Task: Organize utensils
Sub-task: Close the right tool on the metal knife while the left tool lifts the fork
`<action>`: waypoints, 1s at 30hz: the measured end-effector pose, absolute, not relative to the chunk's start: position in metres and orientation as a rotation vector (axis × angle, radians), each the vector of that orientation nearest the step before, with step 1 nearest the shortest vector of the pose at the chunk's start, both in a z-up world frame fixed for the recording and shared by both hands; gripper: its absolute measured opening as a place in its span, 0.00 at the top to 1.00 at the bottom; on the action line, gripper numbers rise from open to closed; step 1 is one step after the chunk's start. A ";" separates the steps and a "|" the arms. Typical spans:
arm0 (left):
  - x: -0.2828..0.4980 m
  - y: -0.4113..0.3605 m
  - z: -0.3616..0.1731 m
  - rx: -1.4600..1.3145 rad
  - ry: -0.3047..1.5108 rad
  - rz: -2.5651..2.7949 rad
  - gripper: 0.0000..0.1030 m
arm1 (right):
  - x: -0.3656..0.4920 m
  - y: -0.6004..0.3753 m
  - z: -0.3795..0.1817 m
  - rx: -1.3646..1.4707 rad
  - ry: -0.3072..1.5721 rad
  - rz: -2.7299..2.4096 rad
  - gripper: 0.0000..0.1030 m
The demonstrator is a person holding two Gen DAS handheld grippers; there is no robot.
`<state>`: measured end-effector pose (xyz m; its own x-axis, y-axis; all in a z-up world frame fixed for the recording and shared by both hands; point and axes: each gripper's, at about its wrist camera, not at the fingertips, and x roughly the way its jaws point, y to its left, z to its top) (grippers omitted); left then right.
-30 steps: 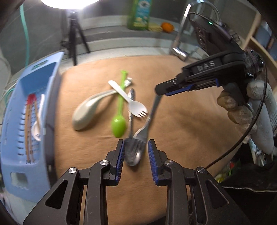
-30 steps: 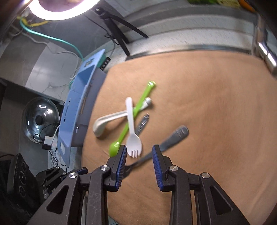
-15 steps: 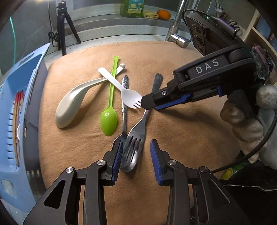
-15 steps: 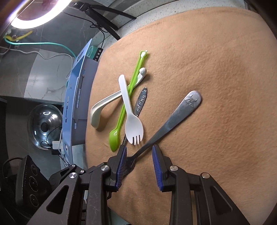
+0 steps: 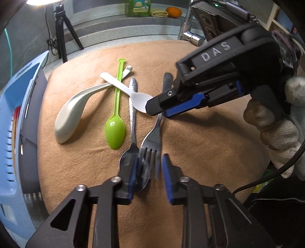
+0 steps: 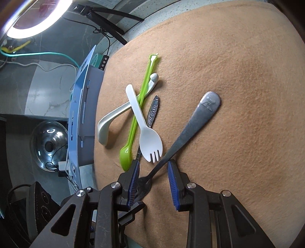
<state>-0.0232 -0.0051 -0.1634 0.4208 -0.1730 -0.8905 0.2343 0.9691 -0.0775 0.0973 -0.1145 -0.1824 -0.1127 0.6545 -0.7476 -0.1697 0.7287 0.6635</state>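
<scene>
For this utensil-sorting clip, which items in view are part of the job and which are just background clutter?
Part of the job: metal fork, metal spoon, green plastic spoon, white plastic spork, cream ladle spoon, blue utensil tray.

Just lying about: dish soap bottle, orange, tripod, faucet, glass pot lid, ring light.

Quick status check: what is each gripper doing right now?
Left gripper: open, jaws just closing around the metal fork tines, not gripping yet.
Right gripper: open, straddling the fork's neck, holding nothing.
</scene>
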 end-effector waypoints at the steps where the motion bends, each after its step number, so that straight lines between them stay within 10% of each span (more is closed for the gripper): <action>1: -0.024 -0.006 -0.163 0.070 1.104 -0.254 0.79 | 0.097 -0.114 -0.183 0.414 1.536 0.730 0.73; 30: -0.035 -0.003 -0.143 -0.066 1.042 -0.288 0.79 | 0.095 -0.125 -0.167 0.492 1.515 0.726 0.92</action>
